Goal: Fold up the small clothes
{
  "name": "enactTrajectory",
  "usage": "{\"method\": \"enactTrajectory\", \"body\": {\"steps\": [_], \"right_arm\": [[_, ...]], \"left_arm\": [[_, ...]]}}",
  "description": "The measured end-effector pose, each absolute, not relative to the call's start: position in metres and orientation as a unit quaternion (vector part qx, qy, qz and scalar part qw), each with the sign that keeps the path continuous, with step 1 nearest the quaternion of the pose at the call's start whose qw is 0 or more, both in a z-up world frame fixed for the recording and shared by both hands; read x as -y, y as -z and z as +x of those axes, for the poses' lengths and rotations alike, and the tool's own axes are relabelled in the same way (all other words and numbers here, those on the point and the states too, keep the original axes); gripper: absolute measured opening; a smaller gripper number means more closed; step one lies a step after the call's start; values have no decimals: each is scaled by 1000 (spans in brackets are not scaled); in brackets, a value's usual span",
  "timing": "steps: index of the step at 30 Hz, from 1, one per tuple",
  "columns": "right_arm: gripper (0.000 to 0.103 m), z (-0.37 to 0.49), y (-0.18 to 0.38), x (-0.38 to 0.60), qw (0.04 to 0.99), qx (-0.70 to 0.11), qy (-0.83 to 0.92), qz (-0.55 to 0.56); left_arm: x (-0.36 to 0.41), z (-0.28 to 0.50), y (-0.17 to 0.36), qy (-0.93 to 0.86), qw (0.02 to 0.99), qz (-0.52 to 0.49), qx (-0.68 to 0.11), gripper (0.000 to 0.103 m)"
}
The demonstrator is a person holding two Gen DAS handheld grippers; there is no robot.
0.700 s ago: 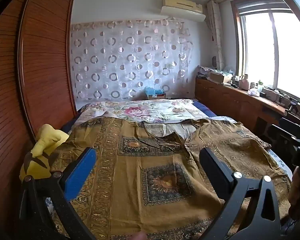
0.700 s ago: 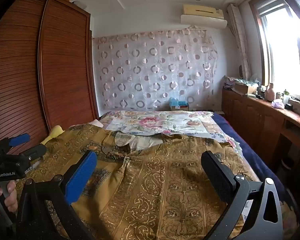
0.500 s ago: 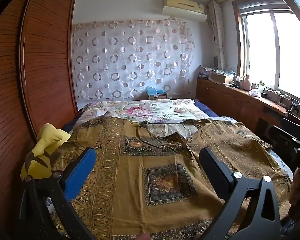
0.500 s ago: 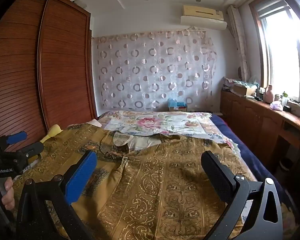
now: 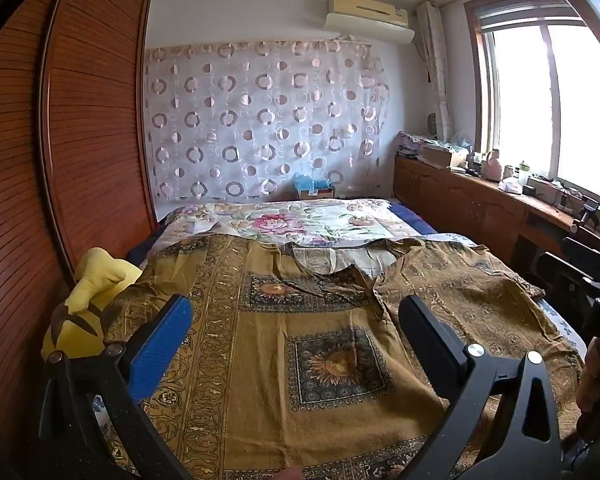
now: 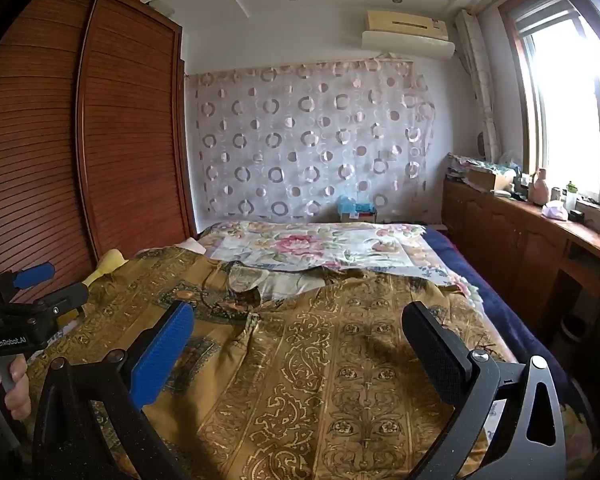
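Barely anything's shifting since 0.7 s ago: both views are creeping forward, left claw (image 5: 296,334) and right claw (image 6: 298,334) hovering released, empty, lining up over the spread mustard shirt (image 5: 324,364) filling the lower frame.

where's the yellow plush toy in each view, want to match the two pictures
Left wrist view: the yellow plush toy lies at the left edge, beside the brown patterned garment and just beyond the left gripper.
Right wrist view: only a small yellow piece shows at mid-left, behind the garment's far edge.
Shared landmark: the pink flower on the floral sheet.
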State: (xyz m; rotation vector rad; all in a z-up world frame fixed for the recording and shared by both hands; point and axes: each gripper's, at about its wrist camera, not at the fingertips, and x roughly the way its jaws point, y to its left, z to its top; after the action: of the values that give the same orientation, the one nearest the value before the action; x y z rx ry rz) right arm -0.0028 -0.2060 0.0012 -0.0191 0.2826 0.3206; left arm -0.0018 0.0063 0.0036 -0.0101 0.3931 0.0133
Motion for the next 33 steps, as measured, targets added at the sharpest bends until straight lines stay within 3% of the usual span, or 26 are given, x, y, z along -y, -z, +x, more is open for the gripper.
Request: {"method": "enactTrajectory", "body": {"steps": [33], "right_arm": [[103,-2,0,206,977,-141,-160,-8]], "left_arm": [[-6,-3,-4,-8,981,-3,-193,103]]}}
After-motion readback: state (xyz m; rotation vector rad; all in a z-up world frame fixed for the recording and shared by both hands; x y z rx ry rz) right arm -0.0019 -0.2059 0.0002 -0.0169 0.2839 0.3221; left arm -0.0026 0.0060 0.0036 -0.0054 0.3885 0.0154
